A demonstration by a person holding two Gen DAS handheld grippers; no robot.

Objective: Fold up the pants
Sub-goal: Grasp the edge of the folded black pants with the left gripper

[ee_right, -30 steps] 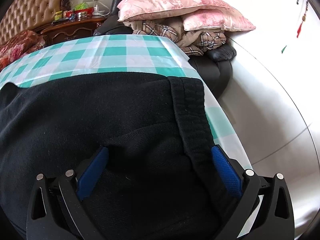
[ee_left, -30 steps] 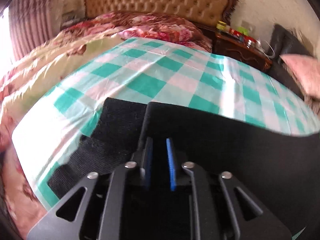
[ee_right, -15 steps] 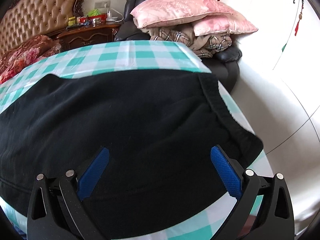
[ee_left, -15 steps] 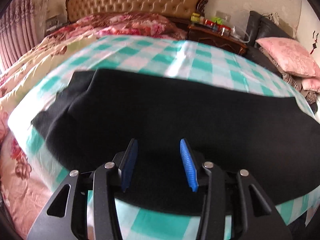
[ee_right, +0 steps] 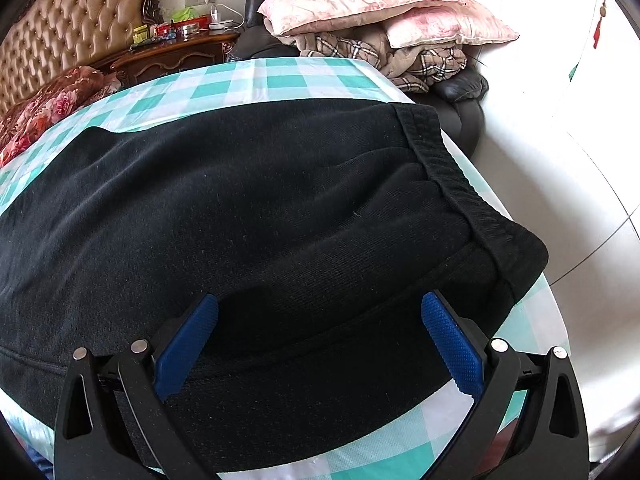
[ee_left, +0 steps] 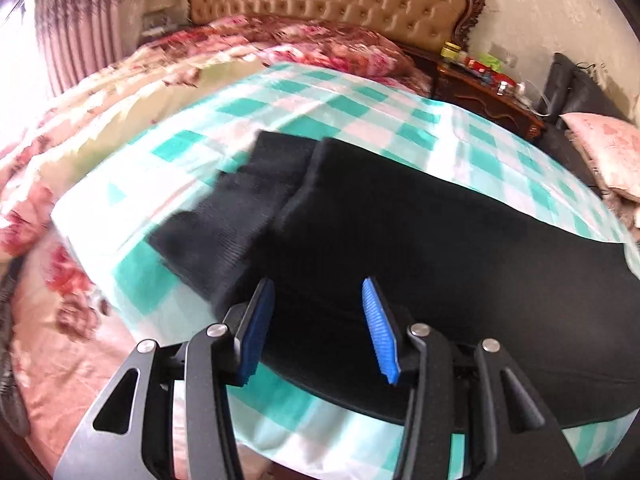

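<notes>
both grippers' fingers (ee_left: 378, 332) apart over pants (ee_right: 260, 220)

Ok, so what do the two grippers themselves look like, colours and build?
Both match: the left gripper and right gripper have matte black angular frames with triangular cut-outs and round silver pivot bolts. Their fingers carry bright blue pads with a fine ridged texture. No cables or markings show.

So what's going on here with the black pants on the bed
A person with a handheld gripper in each hand is folding black fleece pants on a green and white checked sheet spread over the bed. Both grippers are open and hold nothing. The left gripper hovers near the ribbed leg cuffs, and the right gripper is over the elastic waistband end. The pants lie flat, apparently folded leg over leg.
</notes>
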